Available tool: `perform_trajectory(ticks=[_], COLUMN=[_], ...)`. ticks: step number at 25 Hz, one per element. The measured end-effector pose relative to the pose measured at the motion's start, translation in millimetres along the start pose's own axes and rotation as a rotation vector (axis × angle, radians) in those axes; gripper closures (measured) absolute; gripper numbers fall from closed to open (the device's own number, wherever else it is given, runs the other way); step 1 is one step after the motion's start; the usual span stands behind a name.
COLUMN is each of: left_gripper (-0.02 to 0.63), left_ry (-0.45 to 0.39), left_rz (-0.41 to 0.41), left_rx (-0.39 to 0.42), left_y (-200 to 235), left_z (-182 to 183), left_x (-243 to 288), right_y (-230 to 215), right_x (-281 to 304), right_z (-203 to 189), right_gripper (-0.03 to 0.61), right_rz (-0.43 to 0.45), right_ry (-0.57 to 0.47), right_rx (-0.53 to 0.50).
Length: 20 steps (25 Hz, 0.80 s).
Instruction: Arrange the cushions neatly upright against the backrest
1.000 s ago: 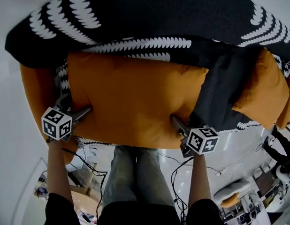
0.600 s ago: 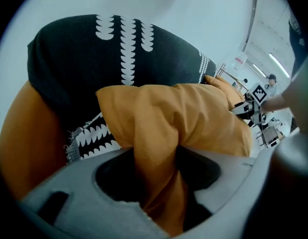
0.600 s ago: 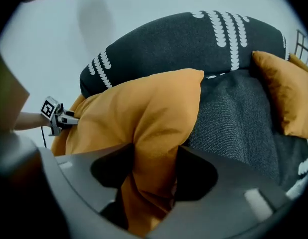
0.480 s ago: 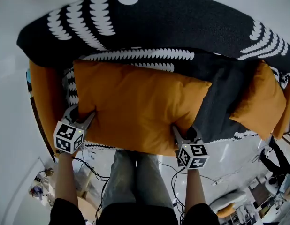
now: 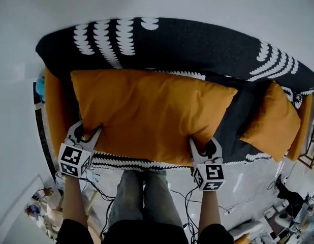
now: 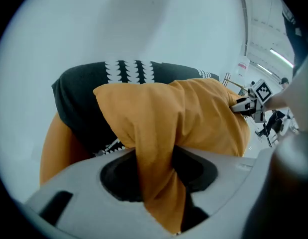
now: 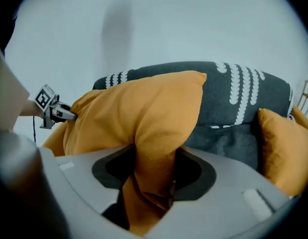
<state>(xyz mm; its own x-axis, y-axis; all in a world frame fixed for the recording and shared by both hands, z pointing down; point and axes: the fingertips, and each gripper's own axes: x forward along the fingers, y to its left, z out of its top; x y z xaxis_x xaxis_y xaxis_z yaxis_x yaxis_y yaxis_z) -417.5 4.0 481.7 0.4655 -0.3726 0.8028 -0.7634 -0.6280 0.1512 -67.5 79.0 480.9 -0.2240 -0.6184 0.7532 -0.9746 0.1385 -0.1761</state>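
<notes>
A large orange cushion (image 5: 152, 113) lies across the dark sofa seat (image 5: 233, 128), in front of the black backrest (image 5: 187, 44) with white scallop print. My left gripper (image 5: 87, 132) grips its near left corner, and fabric bunches between the closing jaws (image 6: 156, 176). My right gripper (image 5: 203, 145) has the near right corner, its jaws also closing on a fold of cloth (image 7: 154, 176). A smaller orange cushion (image 5: 271, 121) leans at the sofa's right end. Another orange cushion (image 5: 53, 105) stands at the left end.
White wall rises behind the sofa. The person's legs (image 5: 142, 197) stand against the sofa's front edge, with black cables (image 5: 96, 192) on the floor around them. Clutter sits at the lower right corner (image 5: 299, 207).
Both grippers' jaws have narrowed onto the big cushion's near corners. The cushion now sits a little lower and further from the backrest's top in the head view.
</notes>
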Motion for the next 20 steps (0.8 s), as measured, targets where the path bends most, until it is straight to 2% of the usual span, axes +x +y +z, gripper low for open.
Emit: perform_trajectory(ticks=[7,13,16,20], left_gripper=[0.431,0.430,0.430,0.430], left_ry=[-0.140,-0.219,-0.246,-0.225], left_rz=[0.091,0.153,0.180,0.183], left_rx=[0.018,0.031,0.025,0.033], left_y=[27.5,51.0,60.3,69.6], left_z=[60.9,99.9,110.7,100.4], left_x=[-38.2,-51.2,-45.1,-37.2], right_y=[7.1,7.3,2.1,4.2], right_x=[-0.4,18.6,33.4,50.7], right_z=[85.9,142.4,160.3,159.2], right_gripper=[0.337,0.337,0.337,0.337], right_rz=[0.002,0.037,0.041,0.046], right_ry=[-0.153,-0.244,-0.280,-0.271], right_rx=[-0.081,-0.132,-0.151,-0.161])
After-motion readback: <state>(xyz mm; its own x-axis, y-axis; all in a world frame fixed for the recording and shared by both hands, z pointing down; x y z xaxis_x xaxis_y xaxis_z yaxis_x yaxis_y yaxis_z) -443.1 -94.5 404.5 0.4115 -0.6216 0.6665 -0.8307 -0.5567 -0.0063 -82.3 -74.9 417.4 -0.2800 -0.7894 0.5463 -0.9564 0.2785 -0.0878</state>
